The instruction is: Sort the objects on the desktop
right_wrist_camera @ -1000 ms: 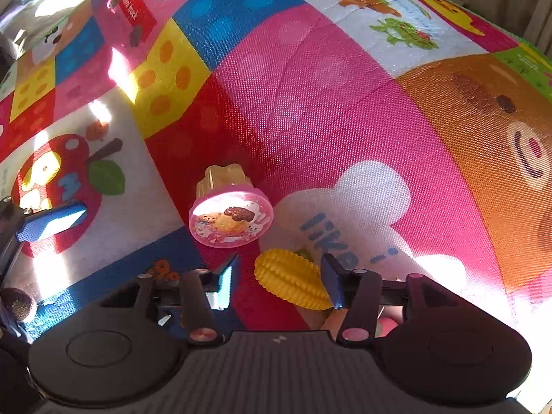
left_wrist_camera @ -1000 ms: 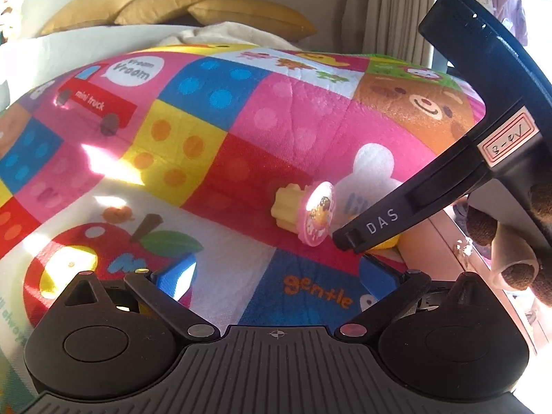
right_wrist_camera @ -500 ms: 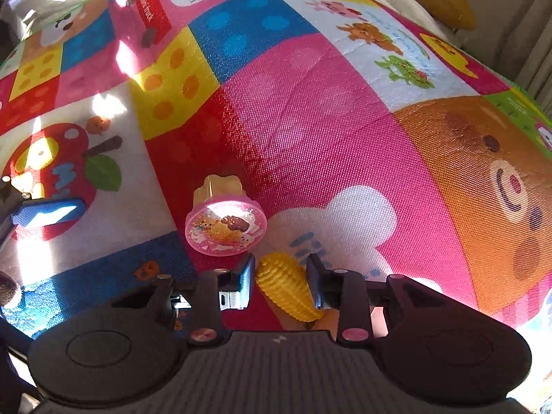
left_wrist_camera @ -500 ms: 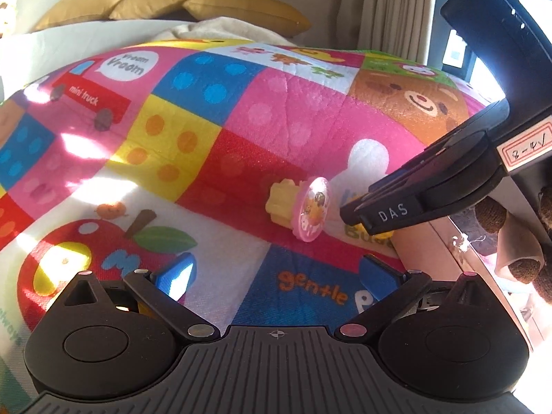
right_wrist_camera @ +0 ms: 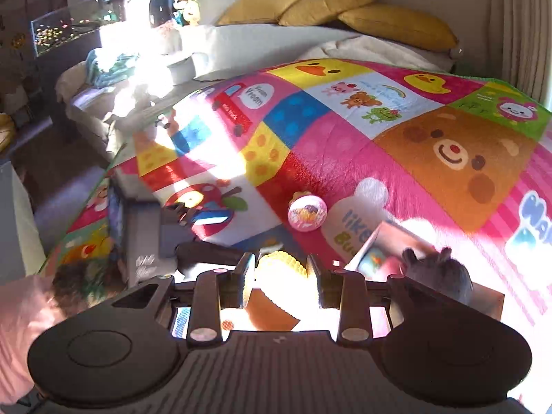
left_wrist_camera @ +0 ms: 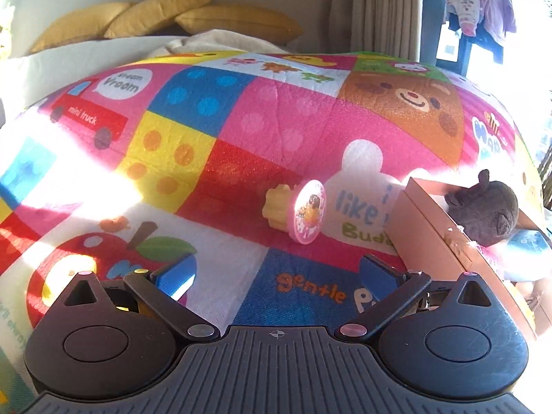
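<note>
The yellow toy (right_wrist_camera: 281, 269) is squeezed between the 2 fingers of the right gripper (right_wrist_camera: 281, 276), above the mat (right_wrist_camera: 345, 145). The left gripper (left_wrist_camera: 277, 276) is held wide apart, with nothing in it. The pink stamp (left_wrist_camera: 307, 212) is lying near the mat's front edge, beside the box (left_wrist_camera: 424, 231).

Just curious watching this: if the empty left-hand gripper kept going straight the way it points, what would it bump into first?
Probably the colourful play mat, around its blue patch. The pink-topped toy lies further on, slightly right; depth is hard to judge.

Right claw (right_wrist_camera: 281, 276) clamped, raised, left claw (left_wrist_camera: 276, 272) spread wide, empty
</note>
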